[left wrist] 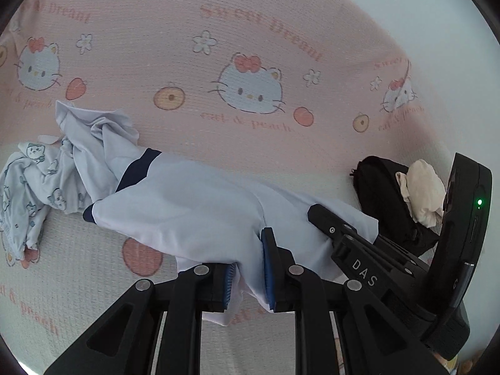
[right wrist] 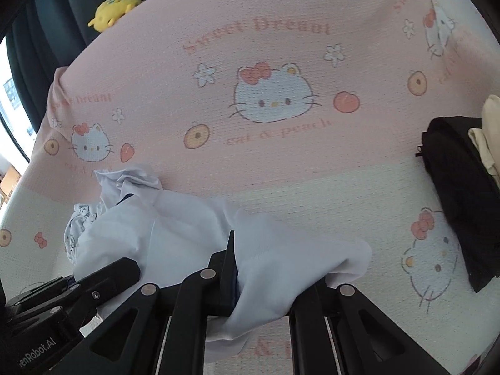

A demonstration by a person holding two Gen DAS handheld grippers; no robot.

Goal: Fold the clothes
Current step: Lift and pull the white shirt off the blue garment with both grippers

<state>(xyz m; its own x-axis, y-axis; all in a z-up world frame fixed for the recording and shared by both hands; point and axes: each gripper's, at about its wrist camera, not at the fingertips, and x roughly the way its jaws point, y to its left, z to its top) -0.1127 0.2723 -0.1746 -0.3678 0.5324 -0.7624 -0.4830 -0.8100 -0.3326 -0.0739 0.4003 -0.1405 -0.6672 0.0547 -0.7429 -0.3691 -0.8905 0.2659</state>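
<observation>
Smooth white garment (left wrist: 193, 206) bunches between both clamped tongs, left (left wrist: 248, 276) and right (right wrist: 265, 276), on waffle-textured bedding (left wrist: 218, 15).

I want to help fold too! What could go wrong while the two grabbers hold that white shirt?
The white shirt is still bunched, and its far end lies tangled with the printed garment, so lifting might drag that along. The left gripper and right gripper pinch close together, so the shirt may not spread flat.
</observation>
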